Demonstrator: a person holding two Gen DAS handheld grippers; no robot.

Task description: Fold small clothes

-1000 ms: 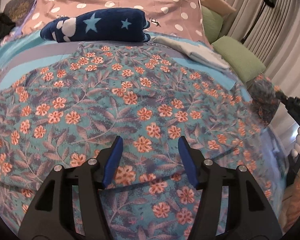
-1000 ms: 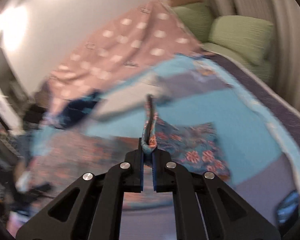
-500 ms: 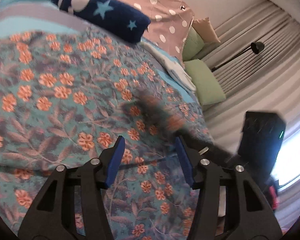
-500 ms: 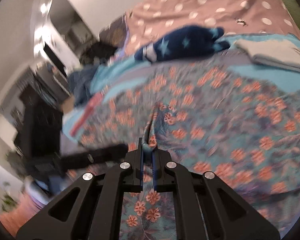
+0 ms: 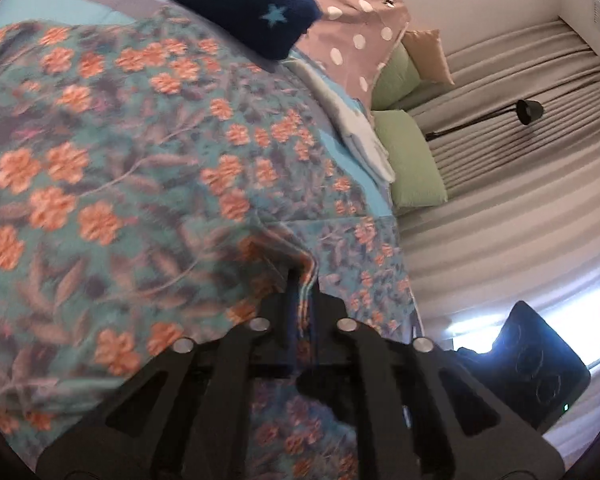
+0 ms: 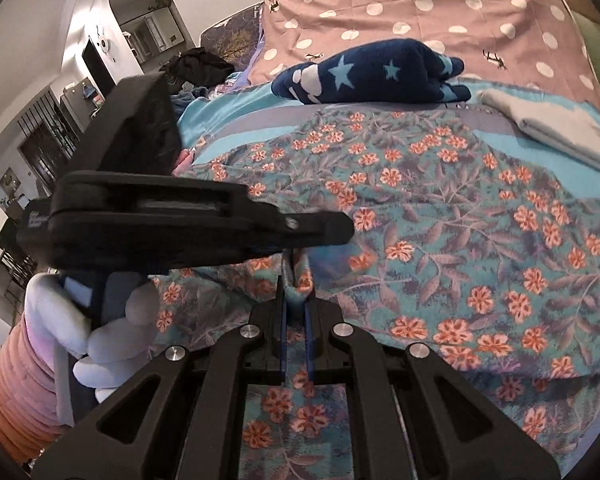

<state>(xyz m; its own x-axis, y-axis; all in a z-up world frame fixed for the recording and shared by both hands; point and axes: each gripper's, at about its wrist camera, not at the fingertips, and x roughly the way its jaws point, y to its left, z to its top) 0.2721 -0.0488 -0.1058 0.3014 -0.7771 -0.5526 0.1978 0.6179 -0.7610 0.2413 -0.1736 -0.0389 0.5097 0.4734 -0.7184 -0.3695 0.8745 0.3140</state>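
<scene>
A teal garment with orange flowers (image 5: 132,184) lies spread over the bed; it also shows in the right wrist view (image 6: 460,216). My left gripper (image 5: 302,280) is shut on a bunched fold of this floral garment near its right edge. My right gripper (image 6: 296,284) is shut on a pinched ridge of the same cloth. The left gripper's black body (image 6: 172,216), held by a white-gloved hand (image 6: 100,344), crosses the right wrist view, its tip just above the right fingers.
A folded navy star-patterned fleece (image 6: 372,72) and a folded pale garment (image 6: 556,128) lie behind the floral cloth. A pink polka-dot sheet (image 6: 420,8), green cushions (image 5: 412,160), curtains and a black lamp (image 5: 528,112) are at the bed's far side.
My left gripper was open above the cloth and has now closed on a fold. My right gripper swung across the bed with its fold and now sits beside the left one.
</scene>
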